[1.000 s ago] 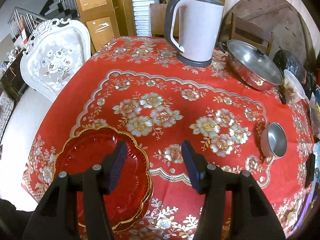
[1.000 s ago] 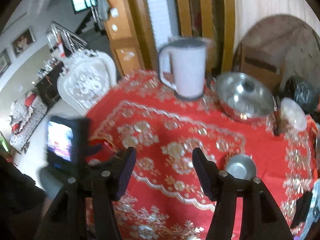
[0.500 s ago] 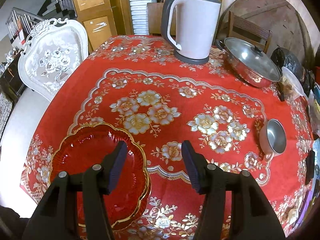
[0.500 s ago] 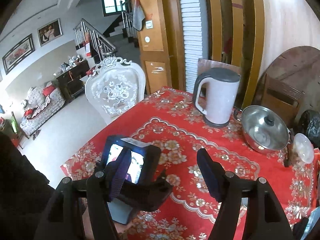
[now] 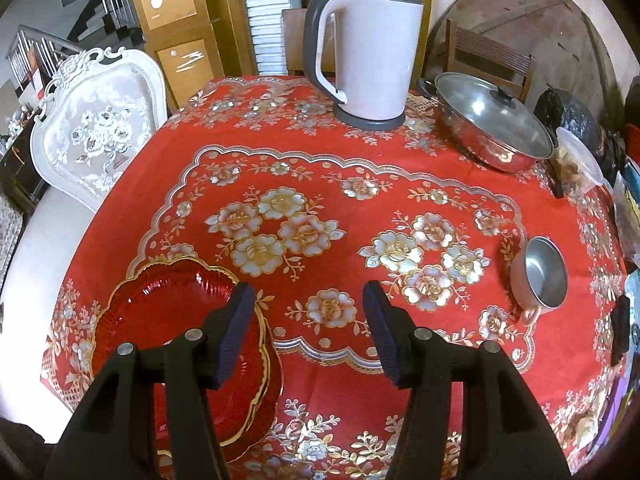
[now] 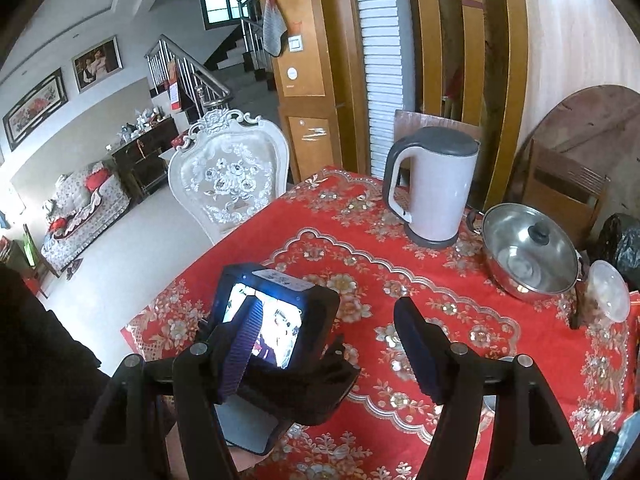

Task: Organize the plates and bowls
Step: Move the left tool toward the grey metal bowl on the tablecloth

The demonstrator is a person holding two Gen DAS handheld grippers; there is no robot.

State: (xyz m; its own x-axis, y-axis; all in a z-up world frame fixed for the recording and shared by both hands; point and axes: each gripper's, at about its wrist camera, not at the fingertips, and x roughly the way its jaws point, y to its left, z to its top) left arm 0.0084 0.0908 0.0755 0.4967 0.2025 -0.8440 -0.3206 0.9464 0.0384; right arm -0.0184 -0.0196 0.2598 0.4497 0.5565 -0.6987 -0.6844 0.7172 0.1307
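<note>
A red glass plate with a scalloped gold rim (image 5: 168,312) lies on the near left of the red flowered tablecloth (image 5: 320,168). Above its right edge hovers my left gripper (image 5: 306,330), open and empty. A small pink bowl with a steel inside (image 5: 542,274) stands at the right of the table. My right gripper (image 6: 330,346) is held high over the table, open and empty, with the left gripper's body and lit screen (image 6: 268,328) just below its left finger. In the right wrist view the bowl is almost entirely hidden behind the right finger.
At the table's far side stand a white electric kettle (image 5: 368,52) and a lidded steel pot (image 5: 490,126), with a lidded plastic container (image 5: 580,162) to the right. A white ornate chair (image 5: 98,124) sits at the left edge. Dark objects crowd the right edge.
The right gripper has risen and pulled back, so the room and the left gripper's screen now show. The left gripper has drifted slightly, staying open over the plate's edge.
</note>
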